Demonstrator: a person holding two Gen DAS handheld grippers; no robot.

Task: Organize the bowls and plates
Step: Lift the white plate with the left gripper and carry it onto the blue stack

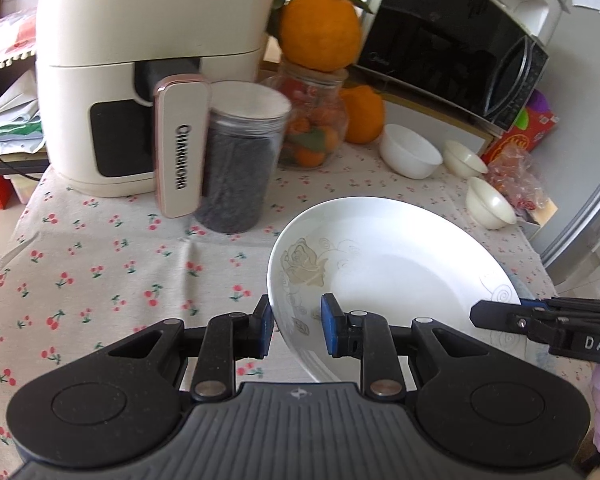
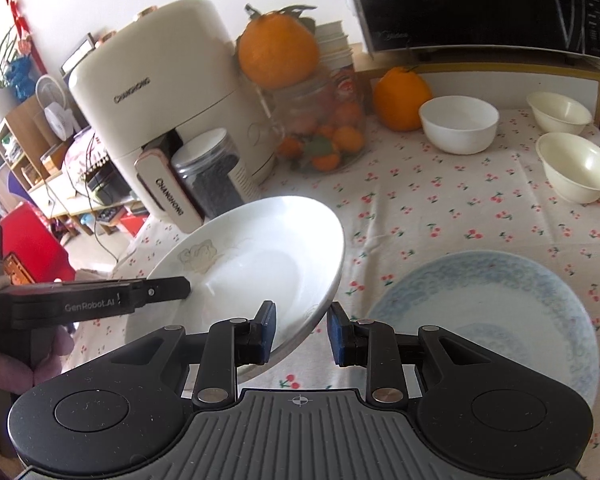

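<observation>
A white deep plate [image 1: 388, 264] with a pale rose print hangs tilted above the cherry-print tablecloth, held from both sides. My left gripper [image 1: 299, 330] is shut on its left rim. My right gripper [image 2: 303, 332] is shut on its right rim [image 2: 324, 292]. A finger [image 1: 496, 316] of the right gripper shows at the plate's far edge in the left wrist view. A blue-patterned plate [image 2: 488, 320] lies flat on the table under the right gripper. One white bowl [image 2: 458, 124] and two cream bowls [image 2: 560, 112] [image 2: 576, 168] stand at the back right.
A cream air fryer [image 1: 148, 60] stands at the back left with a dark-filled jar [image 1: 240, 168] in front of it. A glass jar of oranges [image 1: 316, 128] carries a big orange [image 1: 320, 32]. A microwave [image 1: 452, 48] sits behind. The table's left edge [image 2: 136, 248] is near.
</observation>
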